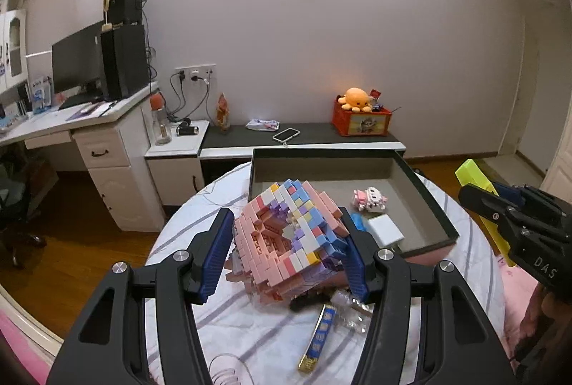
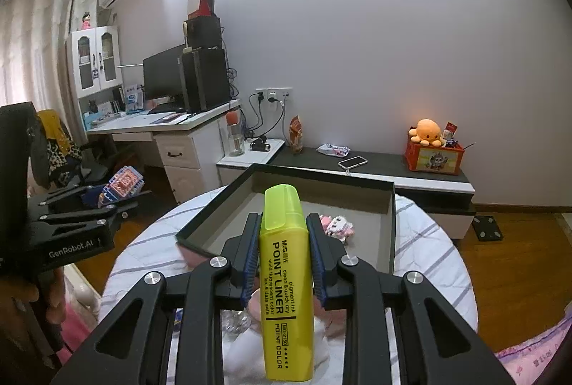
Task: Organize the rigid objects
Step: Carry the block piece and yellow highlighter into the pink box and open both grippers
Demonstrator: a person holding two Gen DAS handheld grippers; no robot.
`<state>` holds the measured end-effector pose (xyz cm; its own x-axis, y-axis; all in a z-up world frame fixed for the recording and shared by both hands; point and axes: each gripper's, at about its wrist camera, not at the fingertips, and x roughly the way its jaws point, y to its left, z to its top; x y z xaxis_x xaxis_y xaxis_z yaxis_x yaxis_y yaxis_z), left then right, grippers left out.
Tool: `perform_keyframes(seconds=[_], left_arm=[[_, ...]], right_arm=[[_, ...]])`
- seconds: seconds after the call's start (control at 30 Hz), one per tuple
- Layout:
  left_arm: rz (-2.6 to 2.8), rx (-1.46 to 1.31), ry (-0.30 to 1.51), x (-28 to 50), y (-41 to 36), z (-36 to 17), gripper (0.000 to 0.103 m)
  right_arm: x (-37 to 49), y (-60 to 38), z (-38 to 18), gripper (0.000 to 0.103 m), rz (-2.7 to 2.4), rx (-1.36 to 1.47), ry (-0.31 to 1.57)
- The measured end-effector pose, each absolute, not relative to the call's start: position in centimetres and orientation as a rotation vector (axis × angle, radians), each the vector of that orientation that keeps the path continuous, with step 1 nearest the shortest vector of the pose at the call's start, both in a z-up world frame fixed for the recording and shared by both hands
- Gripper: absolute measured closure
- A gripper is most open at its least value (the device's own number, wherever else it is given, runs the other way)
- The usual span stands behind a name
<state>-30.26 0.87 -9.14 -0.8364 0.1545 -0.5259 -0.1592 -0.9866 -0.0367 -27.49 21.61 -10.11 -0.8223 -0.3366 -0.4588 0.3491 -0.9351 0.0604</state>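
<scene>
My left gripper (image 1: 286, 242) is shut on a pink, purple and blue brick model (image 1: 289, 238), held tilted above the round table by the near left corner of the dark open box (image 1: 429, 202). My right gripper (image 2: 284, 249) is shut on a yellow highlighter (image 2: 286, 277), held upright in front of the box (image 2: 214, 206). In the box lie a small pink brick figure (image 1: 370, 199), also seen in the right wrist view (image 2: 338, 226), a white block (image 1: 386, 229) and a blue piece (image 1: 357, 222). The right gripper with the highlighter (image 1: 479, 184) shows at the right of the left wrist view.
On the striped tablecloth (image 1: 257, 324) lie a blue and gold stick (image 1: 318, 338), clear plastic pieces (image 1: 348, 308) and a black object (image 1: 307, 301). Behind are a low bench with a phone (image 1: 286, 134) and a red crate (image 1: 361, 122), and a desk at the left.
</scene>
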Motion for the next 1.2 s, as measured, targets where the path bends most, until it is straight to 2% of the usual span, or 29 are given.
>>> perform_keyframes(seconds=[0.5, 0.93, 1.07, 1.1, 1.13, 1.2], left_arm=[[2.786, -1.006, 0.094, -39.5, 3.0, -14.1, 0.046], [2.698, -1.168, 0.135, -42.4, 4.6, -19.0, 0.044], [2.690, -1.164, 0.112, -41.7, 4.5, -18.5, 0.022], [2.704, -1.140, 0.117, -41.2, 4.6, -18.1, 0.019], [2.718, -1.129, 0.124, -40.8, 4.6, -17.8, 0.016], [2.756, -1.111, 0.144, -39.7, 4.4, -17.0, 0.006]], right_arm=[[-36.1, 22.5, -14.4, 0.077, -2.690, 0.853, 0.043], [-39.3, 24.5, -18.6, 0.076, -2.706, 1.044, 0.002], [-39.1, 24.9, -18.7, 0.076, -2.711, 1.062, -0.035], [-39.0, 25.0, -18.6, 0.066, -2.710, 1.067, -0.047], [-38.8, 25.0, -18.4, 0.053, -2.717, 1.059, -0.055], [-38.1, 25.0, -17.6, 0.041, -2.747, 1.019, -0.054]])
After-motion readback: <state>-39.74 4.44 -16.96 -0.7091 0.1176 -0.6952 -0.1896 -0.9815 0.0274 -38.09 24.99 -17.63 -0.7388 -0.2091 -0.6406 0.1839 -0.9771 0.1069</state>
